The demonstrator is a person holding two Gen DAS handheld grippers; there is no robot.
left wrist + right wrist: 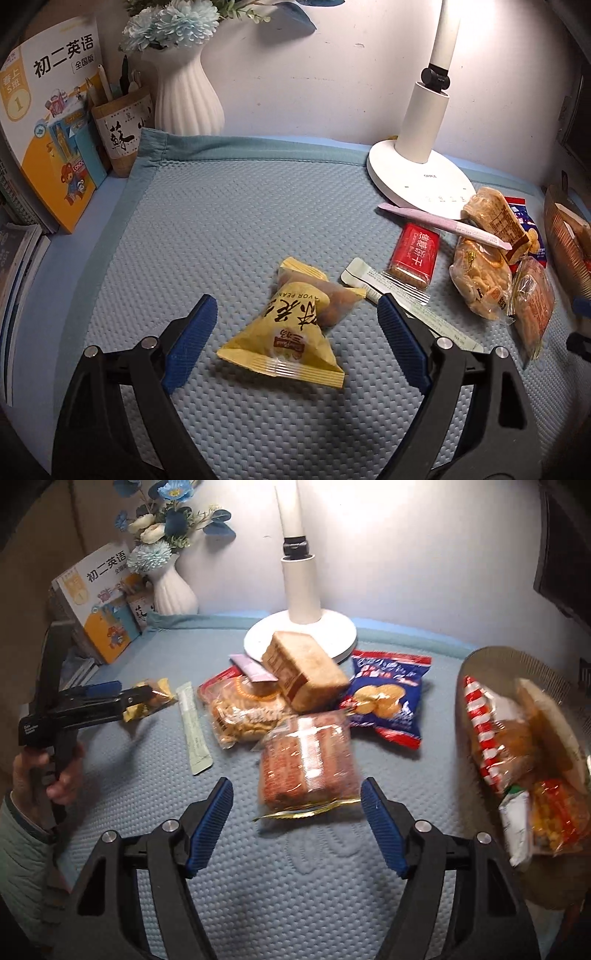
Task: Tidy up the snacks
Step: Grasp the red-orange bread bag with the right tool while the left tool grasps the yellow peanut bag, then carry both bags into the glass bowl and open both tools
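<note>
**Both hand-held grippers open over loose snacks, basket waiting at the right**

Sorting is under way, judging by the spread: several packets lie loose on the blue quilted mat point(229, 206) covering the worktop, while a woven basket point(480, 657) at the right edge already holds a few wrapped items.

The left hand-held gripper point(297, 312) is spread wide and grips nothing. A yellow peanut packet point(291, 325) lies flat on the mat between its blue pads, touched by neither. Just beyond it lie a pale stick sachet point(402, 299) and a red biscuit packet point(413, 254).

The right hand-held gripper point(297, 794) is likewise wide open and empty, lined up on a red-orange wrapped cake point(308, 757) that sits at the near edge of the pile. Behind that are a clear bag of fried snacks point(240, 709), a wrapped bread slice point(306, 672) and a blue cracker bag point(388, 698), crowded in front of the lamp base point(258, 635).

The step in hand looks like a pick on each side. Each gripper would need to drop until its pads flank the packet, then close gently; both wrappers are thin and puffy and may slip or crumple. The carry to the basket is short for the right side and longer for the left.
</note>
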